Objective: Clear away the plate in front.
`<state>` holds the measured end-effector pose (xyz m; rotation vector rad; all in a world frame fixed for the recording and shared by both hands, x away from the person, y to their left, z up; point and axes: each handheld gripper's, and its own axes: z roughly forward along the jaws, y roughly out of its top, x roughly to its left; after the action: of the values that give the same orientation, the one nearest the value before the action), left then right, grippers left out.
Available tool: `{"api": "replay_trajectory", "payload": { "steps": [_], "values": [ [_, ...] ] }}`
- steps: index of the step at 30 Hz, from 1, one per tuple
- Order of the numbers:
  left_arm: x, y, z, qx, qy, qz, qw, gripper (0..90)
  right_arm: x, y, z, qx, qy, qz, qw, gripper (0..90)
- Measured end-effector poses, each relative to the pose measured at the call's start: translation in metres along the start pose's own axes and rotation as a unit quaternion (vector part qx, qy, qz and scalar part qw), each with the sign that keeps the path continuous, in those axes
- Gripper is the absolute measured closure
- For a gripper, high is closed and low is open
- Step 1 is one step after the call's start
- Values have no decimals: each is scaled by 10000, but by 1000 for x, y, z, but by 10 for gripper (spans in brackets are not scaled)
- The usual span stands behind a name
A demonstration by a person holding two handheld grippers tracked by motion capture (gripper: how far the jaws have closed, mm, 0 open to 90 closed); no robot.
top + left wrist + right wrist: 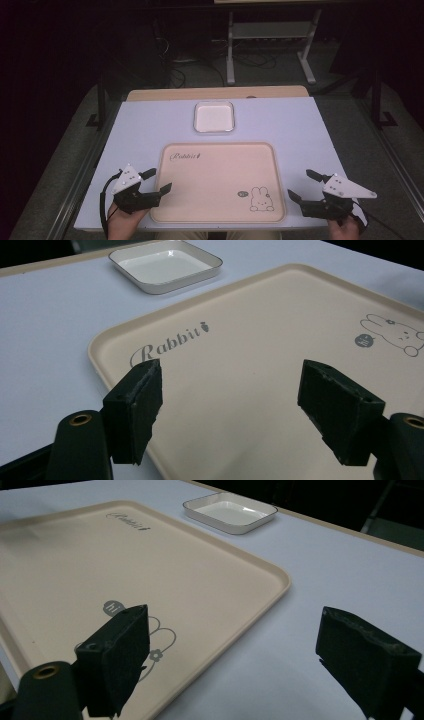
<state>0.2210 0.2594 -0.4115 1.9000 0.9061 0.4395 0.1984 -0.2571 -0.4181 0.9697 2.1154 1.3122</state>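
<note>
White tabletop (150, 125) before a dark room: my left gripper (156, 181) and right gripper (304, 184) hover with jaws spread wide, holding nothing, either side of a beige rabbit-print tray (220, 175); a small white square dish (214, 117) sits just beyond it.

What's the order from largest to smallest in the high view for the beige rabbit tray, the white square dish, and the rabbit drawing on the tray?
1. Beige rabbit tray, clearly the largest.
2. White square dish; it sits farther from the camera, yet looks much smaller than the tray.
3. Rabbit drawing, the smallest.
</note>
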Motion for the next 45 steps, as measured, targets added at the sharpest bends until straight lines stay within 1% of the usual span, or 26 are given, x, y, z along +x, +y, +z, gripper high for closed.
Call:
{"api": "replay_trajectory", "payload": {
  "steps": [5,10,12,13,15,17,20,23,29,32,33,34,37,40,45],
  "values": [
    [-1,0,1,23,-40,9,10000,249,0,0,-1,-17,-5,30,10000,131],
    [-2,0,1,19,-59,19,10000,251,1,0,0,-4,33,-43,10000,131],
    [0,0,0,33,-154,-35,9999,257,1,0,0,10,40,-44,10000,131],
    [1,1,0,36,-168,-68,9998,275,1,0,0,6,34,-26,10000,131],
    [2,2,-2,-59,-217,-145,9996,280,0,0,0,2,37,-23,10000,131],
    [3,3,-4,-100,-219,-161,9996,275,0,0,0,-1,18,-13,10000,131],
    [3,2,-6,-94,-178,-111,9997,266,1,0,-1,-20,-3,-20,10000,131],
    [1,2,-6,-91,-163,-112,9998,258,1,1,-1,-36,2,-30,10000,131],
    [-1,3,-3,-59,-222,-84,9997,262,1,1,-1,-52,27,-62,10000,131],
    [-2,4,-2,1,-207,-15,9998,261,2,1,-1,-61,30,-81,9999,131],
    [-2,5,0,76,-187,24,9998,254,2,1,-1,-58,14,-89,9999,131],
    [-2,5,0,76,-187,24,9998,250,2,1,-1,-58,14,-89,9999,131],
    [-4,8,3,118,-248,59,9996,251,2,1,-2,-59,0,-86,9999,131],
    [-4,12,6,162,-317,-28,9994,253,2,0,-2,-80,-2,-71,9999,131],
    [-3,20,10,140,-231,-28,9996,250,2,0,-3,-68,-18,-62,10000,131]
  ]
}}
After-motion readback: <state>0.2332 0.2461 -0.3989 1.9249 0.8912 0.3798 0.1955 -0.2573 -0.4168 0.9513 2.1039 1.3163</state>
